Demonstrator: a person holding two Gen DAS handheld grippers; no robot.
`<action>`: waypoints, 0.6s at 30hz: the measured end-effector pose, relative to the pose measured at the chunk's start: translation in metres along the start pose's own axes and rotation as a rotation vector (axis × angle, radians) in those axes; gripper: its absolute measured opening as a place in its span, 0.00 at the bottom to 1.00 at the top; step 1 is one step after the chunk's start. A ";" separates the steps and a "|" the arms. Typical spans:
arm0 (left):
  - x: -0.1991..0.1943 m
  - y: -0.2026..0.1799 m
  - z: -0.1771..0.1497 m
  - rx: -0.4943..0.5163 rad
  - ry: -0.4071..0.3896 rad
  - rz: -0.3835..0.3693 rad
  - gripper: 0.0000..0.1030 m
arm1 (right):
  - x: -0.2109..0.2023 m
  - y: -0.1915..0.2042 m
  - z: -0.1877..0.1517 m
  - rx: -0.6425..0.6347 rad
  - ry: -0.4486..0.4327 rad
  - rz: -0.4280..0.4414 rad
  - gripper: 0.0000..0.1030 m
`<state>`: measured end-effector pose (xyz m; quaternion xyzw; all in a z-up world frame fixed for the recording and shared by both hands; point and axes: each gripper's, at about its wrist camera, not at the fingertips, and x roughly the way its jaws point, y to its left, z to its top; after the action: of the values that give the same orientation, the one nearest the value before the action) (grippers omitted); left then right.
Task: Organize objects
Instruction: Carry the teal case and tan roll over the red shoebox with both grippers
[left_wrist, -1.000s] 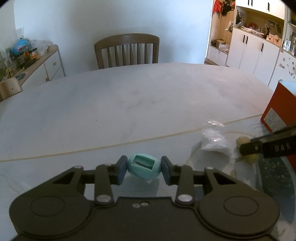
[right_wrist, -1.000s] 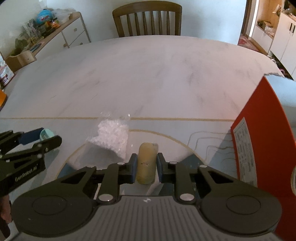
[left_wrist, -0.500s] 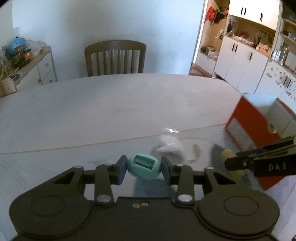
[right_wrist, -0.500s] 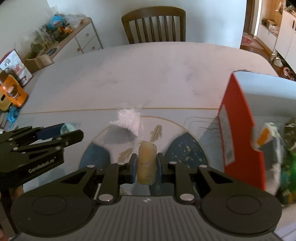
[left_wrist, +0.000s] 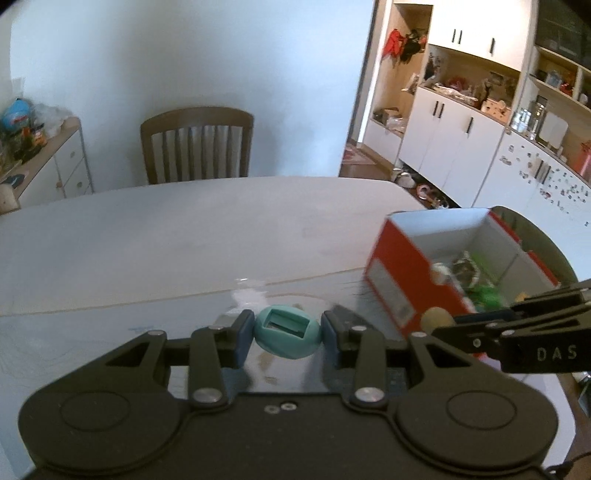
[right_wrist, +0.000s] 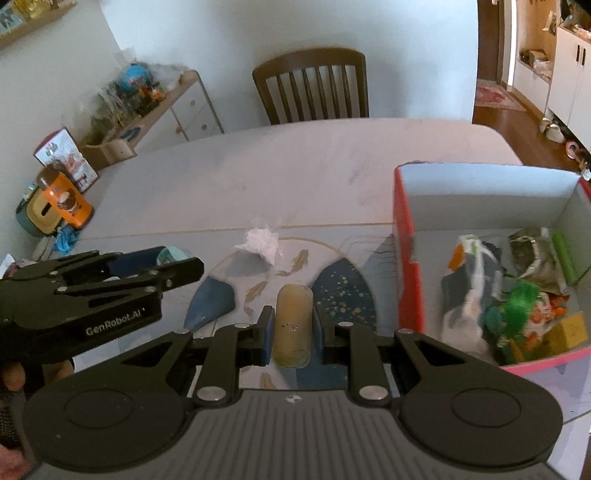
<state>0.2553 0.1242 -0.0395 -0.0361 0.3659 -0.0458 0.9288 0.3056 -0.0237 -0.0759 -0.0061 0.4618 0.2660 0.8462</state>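
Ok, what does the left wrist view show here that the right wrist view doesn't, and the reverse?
Only the left wrist view shows the teal egg-shaped object clamped squarely in the left gripper, plus the white wall cabinets. Only the right wrist view shows the tan capsule-shaped object lengthwise in the right gripper, the orange container at the table's far left edge, and the red box's contents clearly. Both show the red box, the crumpled white plastic bag, the wooden chair and the table.

Home dining room: pale marble-look dining table (right_wrist: 295, 162), brown slatted wooden chair (right_wrist: 314, 88), white cupboards (left_wrist: 450, 144) holding household clutter, cluttered sideboard (right_wrist: 173, 107) standing alongside.
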 end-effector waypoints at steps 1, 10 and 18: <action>-0.002 -0.008 0.001 0.004 -0.003 -0.003 0.37 | -0.006 -0.004 -0.001 0.001 -0.006 0.003 0.20; -0.013 -0.074 0.009 0.034 -0.048 -0.007 0.37 | -0.056 -0.048 -0.002 -0.024 -0.083 0.000 0.20; 0.000 -0.135 0.018 0.080 -0.042 -0.044 0.37 | -0.084 -0.101 -0.006 -0.008 -0.125 -0.009 0.20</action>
<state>0.2597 -0.0094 -0.0129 -0.0079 0.3434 -0.0800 0.9358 0.3107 -0.1489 -0.0368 0.0052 0.4071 0.2637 0.8745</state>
